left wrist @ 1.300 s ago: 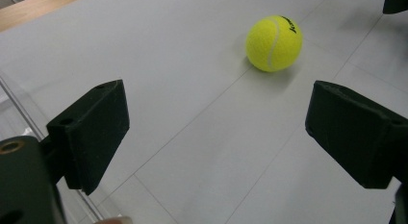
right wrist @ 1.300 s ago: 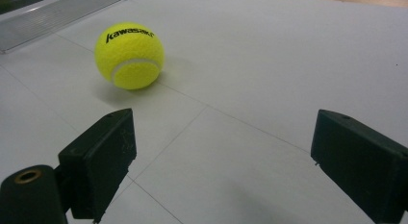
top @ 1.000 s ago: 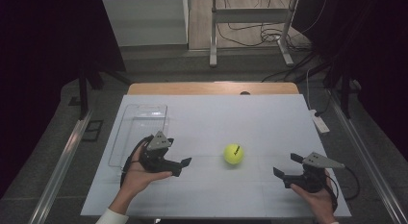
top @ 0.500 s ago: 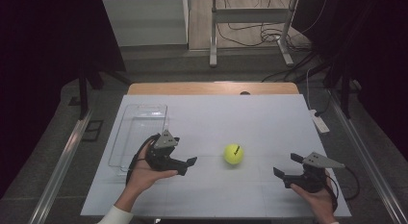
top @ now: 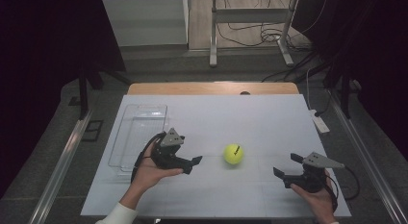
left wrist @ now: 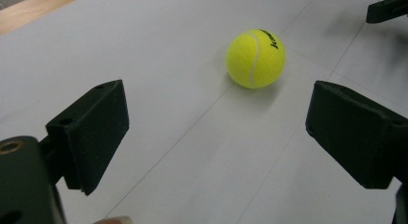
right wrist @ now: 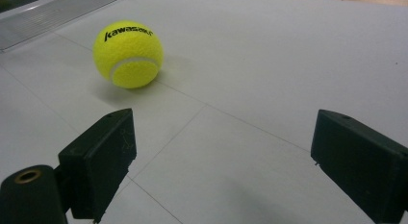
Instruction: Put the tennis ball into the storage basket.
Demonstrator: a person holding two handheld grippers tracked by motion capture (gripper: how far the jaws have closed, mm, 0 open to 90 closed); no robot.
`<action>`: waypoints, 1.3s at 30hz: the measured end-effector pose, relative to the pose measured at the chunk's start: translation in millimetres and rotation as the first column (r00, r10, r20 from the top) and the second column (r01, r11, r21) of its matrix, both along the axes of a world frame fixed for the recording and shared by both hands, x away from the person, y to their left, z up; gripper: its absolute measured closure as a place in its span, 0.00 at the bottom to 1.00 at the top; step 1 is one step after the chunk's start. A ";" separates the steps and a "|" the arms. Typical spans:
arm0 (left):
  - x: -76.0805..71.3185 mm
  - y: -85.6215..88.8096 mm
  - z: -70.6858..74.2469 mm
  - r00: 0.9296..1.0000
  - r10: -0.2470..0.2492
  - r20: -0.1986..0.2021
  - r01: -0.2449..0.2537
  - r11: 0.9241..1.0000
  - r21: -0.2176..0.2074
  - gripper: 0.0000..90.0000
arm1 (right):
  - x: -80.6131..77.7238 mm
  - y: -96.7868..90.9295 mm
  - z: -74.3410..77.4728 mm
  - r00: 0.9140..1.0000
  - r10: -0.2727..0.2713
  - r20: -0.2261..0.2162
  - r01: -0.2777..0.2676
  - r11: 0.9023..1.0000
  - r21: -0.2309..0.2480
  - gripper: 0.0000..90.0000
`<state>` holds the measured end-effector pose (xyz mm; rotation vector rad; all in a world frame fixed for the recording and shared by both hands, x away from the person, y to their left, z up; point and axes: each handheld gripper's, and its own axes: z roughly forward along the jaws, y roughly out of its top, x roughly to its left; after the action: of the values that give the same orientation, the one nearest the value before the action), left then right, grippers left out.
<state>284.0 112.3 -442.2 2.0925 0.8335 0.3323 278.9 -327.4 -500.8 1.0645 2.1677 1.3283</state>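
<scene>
A yellow tennis ball [top: 233, 154] with black lettering lies on the white table [top: 250, 118], near the middle. My left gripper [top: 192, 164] is a short way to its left, open and pointing at it. In the left gripper view the ball [left wrist: 255, 58] sits ahead of the wide-apart jaws of the left gripper [left wrist: 216, 132], with nothing between them. My right gripper [top: 287, 166] is open at the front right, apart from the ball. From the right gripper [right wrist: 221, 156] the ball [right wrist: 127, 53] lies ahead and to the left.
A clear plastic tray [top: 139, 132] lies along the table's left side, behind the left hand; its edge [right wrist: 57, 12] shows in the right gripper view. A white power strip [top: 320, 122] sits off the right edge. The other gripper's jaw [left wrist: 387, 7] is far off.
The left hand has carried its gripper to the right, closer to the ball. The ball and the right gripper have stayed put.
</scene>
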 end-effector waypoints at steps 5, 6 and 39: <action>2.3 -3.9 0.1 1.000 -0.006 -0.002 0.006 1.000 0.003 0.10 | 0.1 -0.1 -0.2 1.000 -0.001 0.000 0.001 1.000 -0.002 0.10; 2.9 -4.6 0.2 1.000 -0.007 -0.002 0.007 1.000 0.003 0.10 | 0.1 -0.2 -0.2 1.000 -0.001 0.000 0.001 1.000 -0.002 0.10; 12.5 -30.8 -0.1 0.998 -0.064 -0.022 0.064 0.998 -0.003 0.09 | -0.1 -1.8 -1.0 1.000 -0.010 -0.006 0.010 1.000 0.000 0.10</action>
<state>296.5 81.5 -442.3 2.1193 0.7770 0.2746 278.8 -329.2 -501.8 1.0797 2.1639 1.3225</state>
